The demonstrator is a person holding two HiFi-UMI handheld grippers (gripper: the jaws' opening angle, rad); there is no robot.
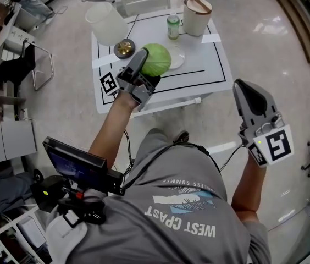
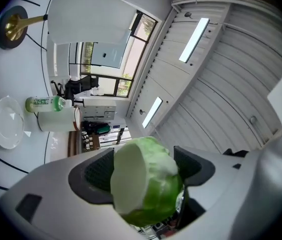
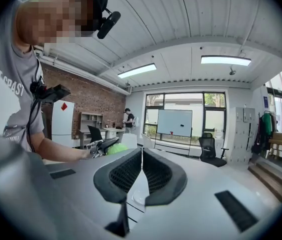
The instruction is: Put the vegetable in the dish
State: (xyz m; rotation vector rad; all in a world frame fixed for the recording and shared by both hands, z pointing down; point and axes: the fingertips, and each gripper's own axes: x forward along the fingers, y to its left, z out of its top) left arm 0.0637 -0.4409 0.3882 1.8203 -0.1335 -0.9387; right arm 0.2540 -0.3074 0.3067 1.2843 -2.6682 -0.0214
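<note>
Cabbage (image 1: 158,59) gripped above the table (image 1: 212,65)
The left gripper (image 1: 142,64) clamps the green cabbage over the white table, at the edge of the white dish (image 1: 178,58) in the head view. The right gripper (image 1: 243,89), jaws pressed together on nothing, hangs well apart from the table.

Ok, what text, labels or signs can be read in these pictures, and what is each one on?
"WEST COAST": upside down on the person's grey T-shirt.
Smaller line by it, apparently ending "SUMMER": the rest is unclear.
Label on the green plastic bottle: too small to read.
Black-and-white square marker on the white table: a pattern, no words.
Red diamond sign on the white cabinet: too blurred to read.
</note>
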